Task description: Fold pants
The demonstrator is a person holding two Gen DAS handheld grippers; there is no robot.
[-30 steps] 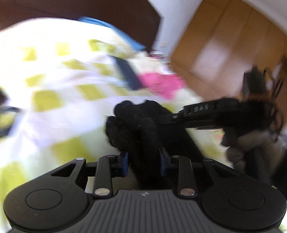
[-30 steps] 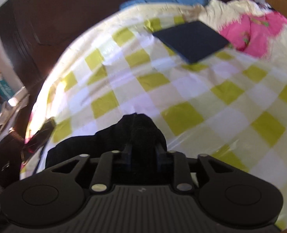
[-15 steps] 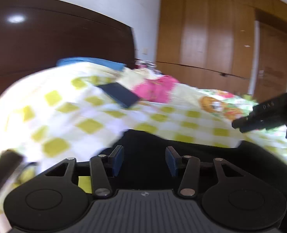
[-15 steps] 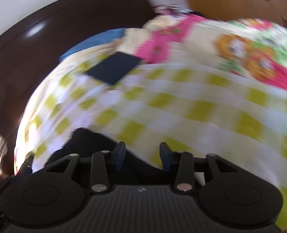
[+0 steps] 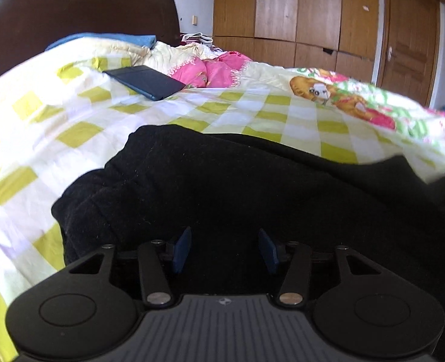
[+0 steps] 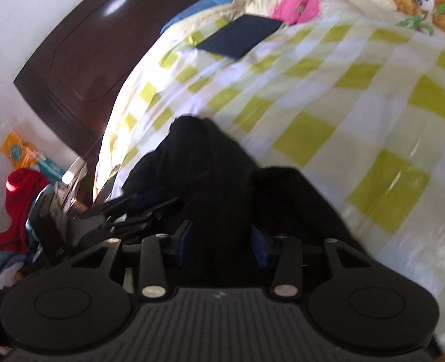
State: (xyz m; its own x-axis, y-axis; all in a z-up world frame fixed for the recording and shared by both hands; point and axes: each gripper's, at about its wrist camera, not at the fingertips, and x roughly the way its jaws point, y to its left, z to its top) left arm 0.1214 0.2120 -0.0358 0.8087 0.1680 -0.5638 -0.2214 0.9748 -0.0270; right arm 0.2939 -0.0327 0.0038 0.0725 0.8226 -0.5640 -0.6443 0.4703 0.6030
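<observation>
Left wrist view: black pants [image 5: 237, 187] stretch rightward across the bed [image 5: 71, 138], directly beneath the left gripper [image 5: 224, 250], whose jaws have just been opening and stand spread, pinching nothing. Right gripper [image 6: 221, 242] is spread too, over the other end.

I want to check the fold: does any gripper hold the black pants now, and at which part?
Nothing is held. The left gripper stands open over the pants; the right gripper is open too.

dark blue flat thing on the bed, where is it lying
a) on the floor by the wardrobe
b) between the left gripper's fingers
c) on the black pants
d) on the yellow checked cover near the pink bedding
d: the dark blue flat thing lies on the yellow checked cover beside the pink bedding, well apart from the black pants.
</observation>
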